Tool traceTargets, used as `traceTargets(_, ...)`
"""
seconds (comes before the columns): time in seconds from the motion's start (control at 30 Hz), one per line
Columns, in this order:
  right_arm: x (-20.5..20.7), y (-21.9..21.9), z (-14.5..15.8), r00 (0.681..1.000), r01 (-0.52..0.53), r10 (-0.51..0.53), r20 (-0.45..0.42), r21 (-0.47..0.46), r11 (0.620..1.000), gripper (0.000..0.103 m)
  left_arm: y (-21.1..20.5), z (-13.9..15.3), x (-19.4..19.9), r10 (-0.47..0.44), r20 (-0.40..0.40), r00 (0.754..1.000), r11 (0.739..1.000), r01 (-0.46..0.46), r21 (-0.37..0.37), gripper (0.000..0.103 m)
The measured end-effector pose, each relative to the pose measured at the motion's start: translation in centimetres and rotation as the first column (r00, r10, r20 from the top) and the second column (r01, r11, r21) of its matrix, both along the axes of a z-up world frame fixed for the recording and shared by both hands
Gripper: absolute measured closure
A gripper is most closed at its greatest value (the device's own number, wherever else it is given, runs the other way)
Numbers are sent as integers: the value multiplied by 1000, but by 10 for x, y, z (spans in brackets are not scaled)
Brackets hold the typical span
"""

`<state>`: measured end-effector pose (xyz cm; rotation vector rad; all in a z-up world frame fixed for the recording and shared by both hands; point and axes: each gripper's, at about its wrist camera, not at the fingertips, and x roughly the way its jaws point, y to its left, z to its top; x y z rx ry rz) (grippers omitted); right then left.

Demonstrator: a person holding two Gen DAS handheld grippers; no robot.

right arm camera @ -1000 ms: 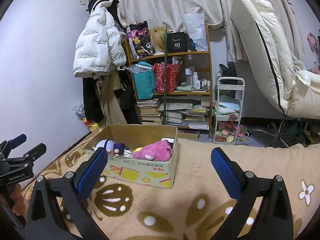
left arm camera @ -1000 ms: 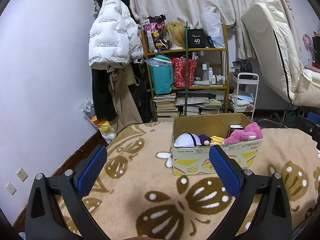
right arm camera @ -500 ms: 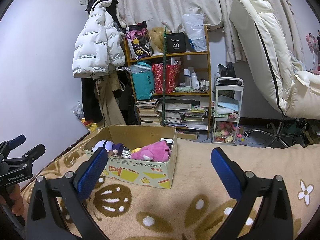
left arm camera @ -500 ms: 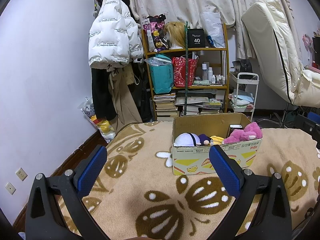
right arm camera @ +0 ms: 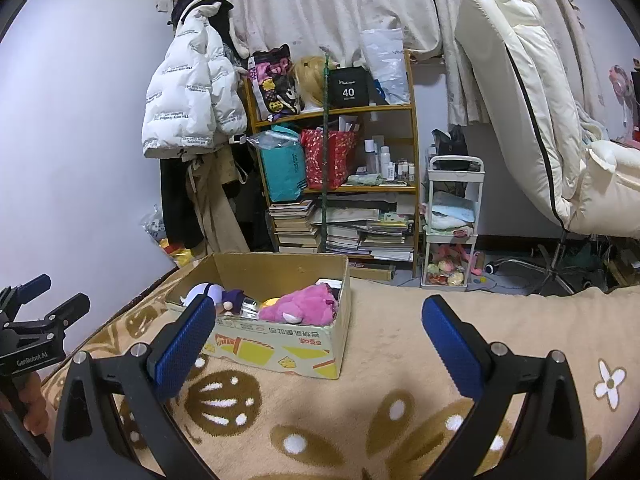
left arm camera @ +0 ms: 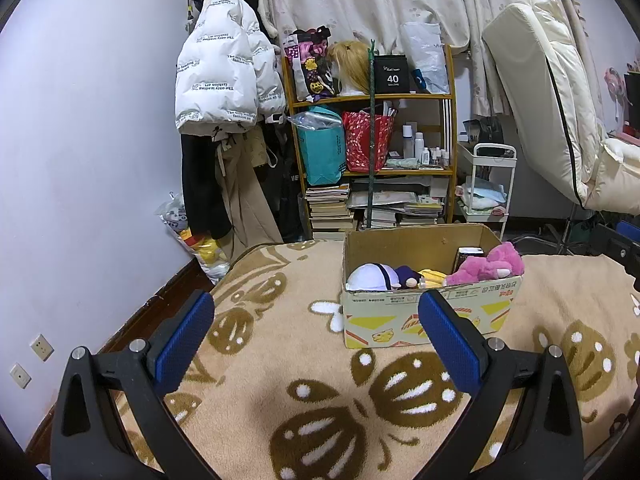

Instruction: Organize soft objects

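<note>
A cardboard box (left arm camera: 432, 316) stands on a tan patterned blanket (left arm camera: 280, 360). In it lie a pink plush (left arm camera: 486, 266), a white and purple plush (left arm camera: 374, 278) and a yellow soft item (left arm camera: 432, 276). The box (right arm camera: 280, 350) and the pink plush (right arm camera: 304, 306) also show in the right wrist view. My left gripper (left arm camera: 316, 344) is open and empty, held above the blanket in front of the box. My right gripper (right arm camera: 320, 344) is open and empty, near the box's front right corner. The left gripper also shows at the left edge of the right wrist view (right arm camera: 44, 304).
A wooden shelf (left arm camera: 372, 160) with bags, bottles and books stands behind the bed. A white puffer jacket (left arm camera: 224, 80) hangs on the wall. A white trolley (right arm camera: 452, 224) and a cream reclining chair (right arm camera: 532, 120) are at the right.
The right wrist view has drifted slightly so the box sits a little further left and lower. The left gripper is nearly still. Both grippers stay open.
</note>
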<state>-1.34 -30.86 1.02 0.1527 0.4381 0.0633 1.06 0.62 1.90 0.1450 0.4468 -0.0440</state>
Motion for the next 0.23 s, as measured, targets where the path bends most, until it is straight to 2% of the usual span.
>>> traceTargets(0.23,0,-4,-1,1000,-3,3,0,-2,1000,0,-2,-1,0,0,-1,1000,1000,0,-1,2)
